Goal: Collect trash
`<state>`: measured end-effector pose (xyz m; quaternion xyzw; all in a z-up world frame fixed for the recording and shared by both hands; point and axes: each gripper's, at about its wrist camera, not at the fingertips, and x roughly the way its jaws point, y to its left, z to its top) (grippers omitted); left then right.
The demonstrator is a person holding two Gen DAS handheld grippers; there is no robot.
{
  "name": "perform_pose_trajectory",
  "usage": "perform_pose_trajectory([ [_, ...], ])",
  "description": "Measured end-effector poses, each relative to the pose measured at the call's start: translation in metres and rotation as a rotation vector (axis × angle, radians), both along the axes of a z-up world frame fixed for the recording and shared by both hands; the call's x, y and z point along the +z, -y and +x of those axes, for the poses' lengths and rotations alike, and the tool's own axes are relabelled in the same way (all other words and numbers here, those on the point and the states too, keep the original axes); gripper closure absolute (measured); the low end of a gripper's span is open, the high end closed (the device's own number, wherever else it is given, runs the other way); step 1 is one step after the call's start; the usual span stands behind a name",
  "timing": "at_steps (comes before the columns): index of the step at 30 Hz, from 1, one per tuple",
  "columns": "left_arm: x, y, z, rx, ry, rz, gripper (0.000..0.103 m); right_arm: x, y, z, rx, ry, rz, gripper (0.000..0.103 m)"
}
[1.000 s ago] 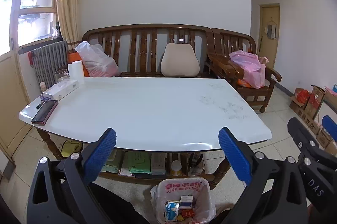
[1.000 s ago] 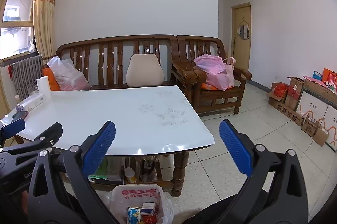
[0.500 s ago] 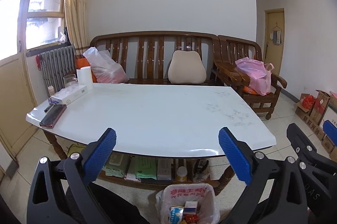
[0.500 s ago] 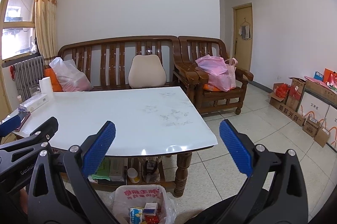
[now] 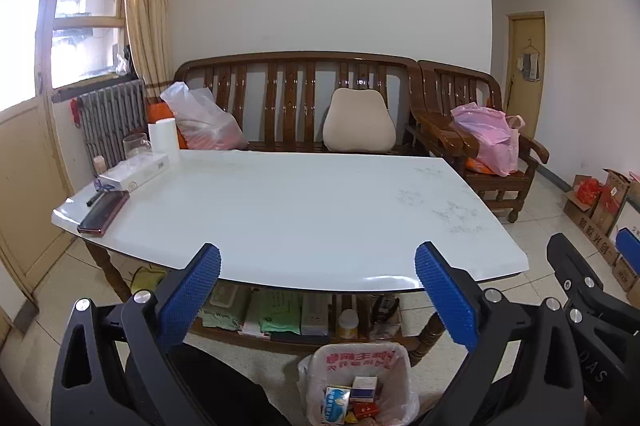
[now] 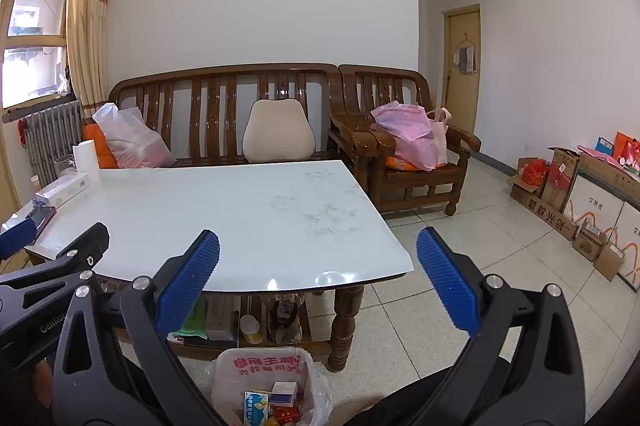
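A bin lined with a white plastic bag [image 5: 328, 366] stands on the floor in front of the white table [image 5: 280, 210]; it holds several small boxes [image 5: 362, 386]. It also shows in the right wrist view [image 6: 228, 382]. My left gripper [image 5: 318, 286] is open and empty, held above the bin and before the table's front edge. My right gripper [image 6: 318, 286] is open and empty, just to the right of the left one. Its fingers [image 5: 568, 266] show at the right edge of the left wrist view.
At the table's left end lie a phone [image 5: 104, 212], a long white box [image 5: 134, 172], a paper roll [image 5: 163, 140] and a glass [image 5: 136, 146]. A wooden bench [image 5: 296, 98] with bags stands behind. Cardboard boxes [image 6: 560, 194] line the right wall. A lower shelf [image 5: 280, 318] holds packets.
Both grippers have drawn back and risen slightly, so the table and bin sit lower and a little smaller in view. Both stay open and empty.
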<state>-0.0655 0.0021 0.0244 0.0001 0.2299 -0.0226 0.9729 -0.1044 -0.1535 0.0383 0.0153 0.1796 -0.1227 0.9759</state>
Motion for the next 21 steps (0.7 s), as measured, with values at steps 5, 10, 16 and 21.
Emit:
perform_pose_trajectory([
  [5, -0.001, -0.0005, 0.001, -0.008, -0.015, -0.003, 0.008, 0.0003, -0.0011, -0.0009, -0.004, 0.001, -0.005, 0.006],
  [10, -0.0024, 0.0002, 0.0017, -0.002, -0.017, 0.014, 0.008, 0.0016, -0.0008, -0.0003, -0.004, 0.003, -0.003, 0.006],
  [16, -0.002, -0.0009, 0.0019, 0.005, -0.015, 0.023, 0.008, 0.002, -0.0013, -0.0006, -0.005, 0.003, -0.002, 0.006],
  [21, -0.0022, 0.0013, 0.0011, 0.01, -0.014, 0.029, 0.008, 0.0021, -0.0013, 0.0, -0.004, 0.002, -0.004, 0.006],
])
